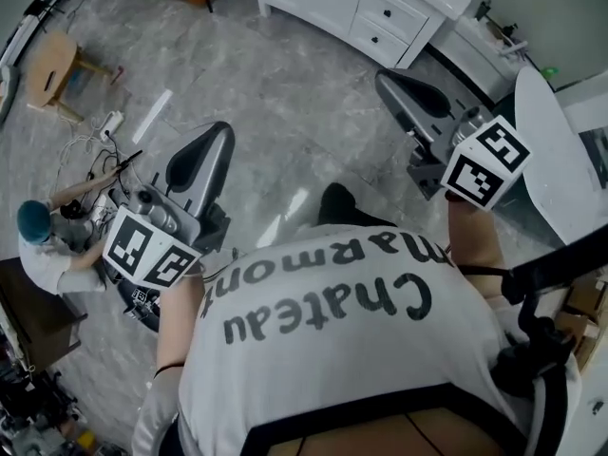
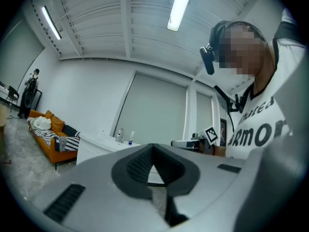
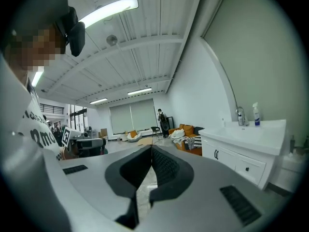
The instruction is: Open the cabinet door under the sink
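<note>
Grey marbled floor (image 1: 285, 93) fills most of the head view. The white cabinet (image 1: 380, 12) with the sink runs along the upper edge, right of centre, well apart from both tools. Its door (image 3: 223, 156), with two dark handles, shows at the right of the right gripper view, left of the drawers (image 3: 248, 168). A faucet (image 3: 240, 115) and a spray bottle (image 3: 255, 114) stand on top. The left gripper (image 1: 218, 139) at lower left and the right gripper (image 1: 388, 82) at upper right both have their jaws pressed together on nothing. The main risk I see is reaching the slim handles with the jaws unparted, so the tips bump or skid off the door. Another is catching a drawer knob instead. Loose cables (image 1: 90, 155) at the left edge could snag a foot.
</note>
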A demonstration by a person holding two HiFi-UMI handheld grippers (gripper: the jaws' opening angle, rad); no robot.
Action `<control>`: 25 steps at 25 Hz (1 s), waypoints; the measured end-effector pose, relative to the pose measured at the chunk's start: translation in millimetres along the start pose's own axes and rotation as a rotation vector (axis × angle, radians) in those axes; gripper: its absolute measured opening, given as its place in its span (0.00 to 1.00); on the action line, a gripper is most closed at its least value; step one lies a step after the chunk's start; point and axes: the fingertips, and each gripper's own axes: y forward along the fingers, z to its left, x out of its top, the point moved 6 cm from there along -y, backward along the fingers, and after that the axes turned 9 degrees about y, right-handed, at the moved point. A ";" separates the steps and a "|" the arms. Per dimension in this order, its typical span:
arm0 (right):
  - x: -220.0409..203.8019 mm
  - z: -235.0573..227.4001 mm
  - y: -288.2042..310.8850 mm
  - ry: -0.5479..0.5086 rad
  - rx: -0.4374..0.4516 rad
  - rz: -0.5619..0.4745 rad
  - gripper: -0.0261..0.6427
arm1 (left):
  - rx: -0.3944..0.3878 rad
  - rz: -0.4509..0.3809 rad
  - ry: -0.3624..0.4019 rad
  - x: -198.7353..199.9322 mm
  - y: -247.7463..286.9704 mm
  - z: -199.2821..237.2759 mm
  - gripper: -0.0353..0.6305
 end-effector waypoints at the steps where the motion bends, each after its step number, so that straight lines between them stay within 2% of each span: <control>1: 2.9 -6.5 4.6 0.019 0.001 -0.008 0.06 | 0.010 0.000 0.004 -0.6 0.2 2.9 0.06; 4: 9.7 -21.1 26.9 0.083 0.035 -0.041 0.06 | 0.036 0.028 0.032 -7.1 -0.4 14.7 0.06; 7: 20.4 -41.0 67.8 0.076 0.085 -0.029 0.06 | 0.086 0.066 0.041 -14.9 10.6 47.4 0.06; 11: 56.3 -118.9 153.7 0.067 0.124 0.035 0.06 | 0.142 0.069 -0.002 -12.9 80.0 126.9 0.06; 13: 66.8 -140.2 175.4 0.093 0.138 0.038 0.06 | 0.141 0.078 -0.001 -12.0 102.2 145.0 0.06; 20: 70.2 -133.1 182.7 0.070 0.178 0.042 0.06 | 0.148 0.050 0.035 -2.1 104.0 143.3 0.06; 25: 71.4 -130.6 184.1 0.052 0.187 0.039 0.06 | 0.163 0.041 0.026 -3.8 101.1 146.1 0.06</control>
